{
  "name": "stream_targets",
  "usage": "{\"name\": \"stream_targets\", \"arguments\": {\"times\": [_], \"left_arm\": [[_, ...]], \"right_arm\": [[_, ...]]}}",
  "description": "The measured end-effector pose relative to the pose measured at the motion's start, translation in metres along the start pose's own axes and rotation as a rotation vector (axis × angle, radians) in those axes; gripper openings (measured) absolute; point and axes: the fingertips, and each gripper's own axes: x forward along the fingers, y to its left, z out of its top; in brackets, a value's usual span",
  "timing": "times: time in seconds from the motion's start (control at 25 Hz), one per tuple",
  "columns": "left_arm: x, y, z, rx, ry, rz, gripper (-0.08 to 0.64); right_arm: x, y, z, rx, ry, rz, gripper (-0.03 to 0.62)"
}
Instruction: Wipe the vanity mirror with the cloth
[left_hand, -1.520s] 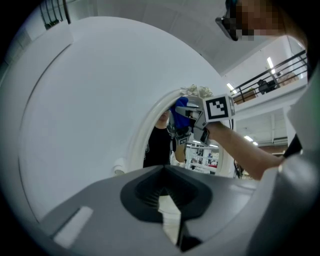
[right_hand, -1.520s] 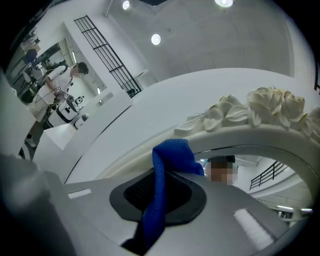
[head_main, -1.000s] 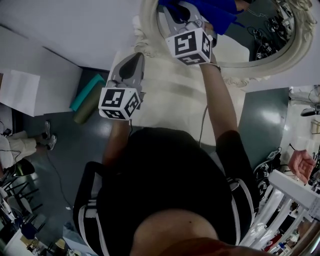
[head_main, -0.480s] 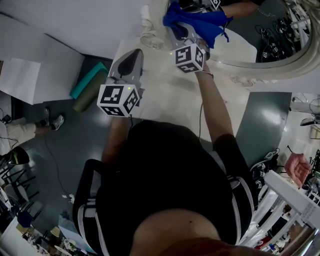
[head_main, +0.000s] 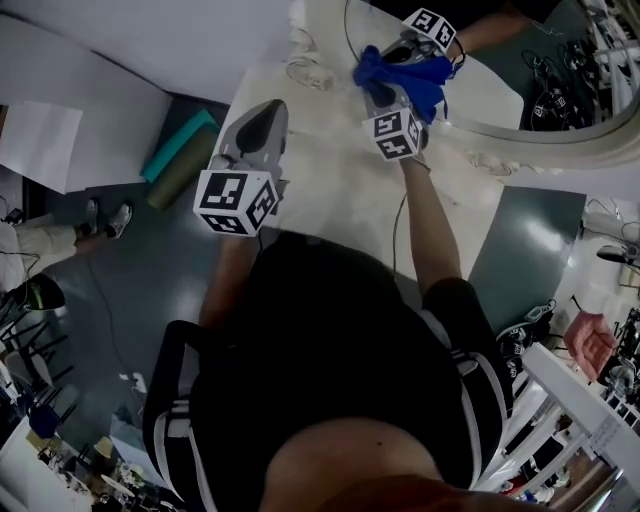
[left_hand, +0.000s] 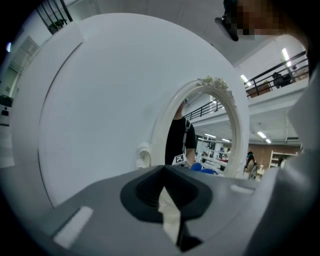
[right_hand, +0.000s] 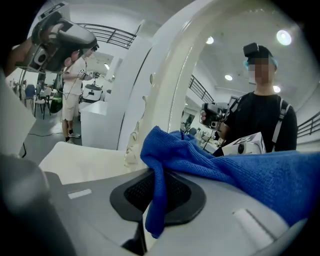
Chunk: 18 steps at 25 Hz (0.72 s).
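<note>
Right arm stretched out to the mirror, blue cloth pinched in its jaws.
The right gripper (head_main: 382, 82) reaches forward on a nearly straight arm. Its jaws are clamped on the blue cloth (head_main: 405, 72), which bunches over their tips at the glass of the oval vanity mirror (head_main: 540, 128), near its lower rim. The left gripper (head_main: 262, 118) hangs back on a bent elbow, jaws closed together on nothing, with the mirror ahead and to its right.
</note>
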Motion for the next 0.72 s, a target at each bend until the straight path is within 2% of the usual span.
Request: {"name": "stream_targets", "arguments": {"times": [0.24,0.48,0.6,0.72], "left_arm": [[-0.001,-0.003,-0.003,0.005,0.001,-0.008,0.008],[0.002,-0.01,0.0,0.019,-0.022,-0.038,0.008],[0.003,-0.016,0.005,0.018,-0.04,-0.058,0.008],[0.006,-0.029,0.015,0.026,-0.057,-0.087,0.008]], "right_arm": [[0.001,0.001,-0.007,0.014,-0.033,-0.003,0.031],[-0.033,-0.008,0.018,0.128,-0.235,-0.082,0.029],[-0.072,-0.024,0.042,0.246,-0.38,-0.132,0.031],[-0.119,-0.048,0.063,0.44,-0.549,-0.175,0.031]]}}
